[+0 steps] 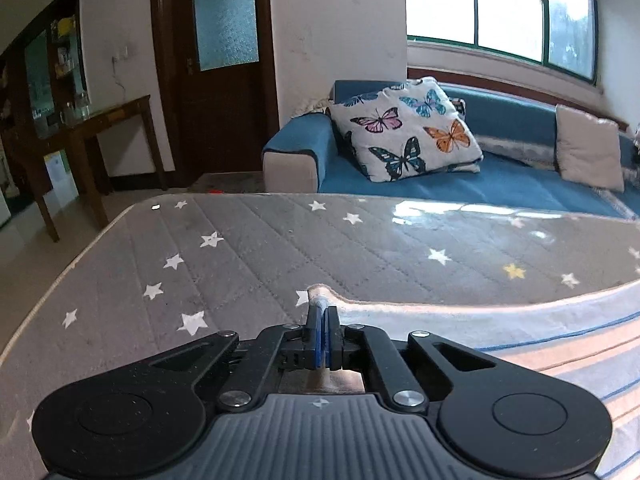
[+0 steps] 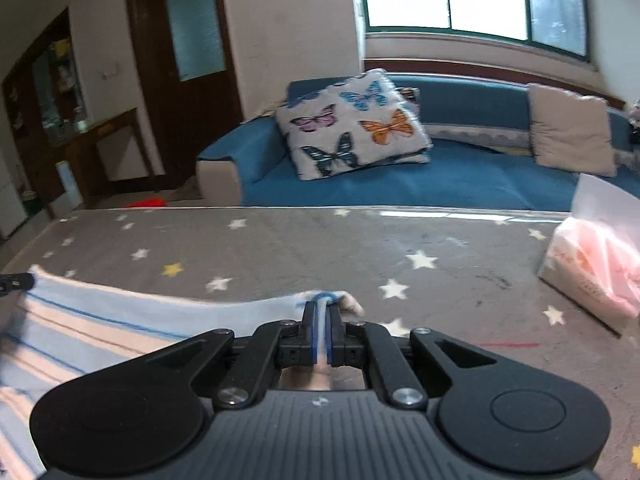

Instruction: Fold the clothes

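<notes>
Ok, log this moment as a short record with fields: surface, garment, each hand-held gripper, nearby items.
surface: grey star-print table cover
garment: striped cloth, lying on the cover
left hand-held gripper: shut on a far corner of the cloth
right hand-held gripper: shut on the other far corner
nearby: pink tissue pack at right
background: blue sofa, butterfly pillow

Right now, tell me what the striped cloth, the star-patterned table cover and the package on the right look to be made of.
Striped cloth: soft woven fabric, matte; it drapes and bunches where each tool pinches a corner.
Star-patterned table cover: quilted grey textile, stitched in diagonal lines; the glare from the window suggests a clear glossy sheet over it, though that is uncertain.
Package: thin translucent plastic wrap, crinkled and slightly shiny; contents unclear.
</notes>
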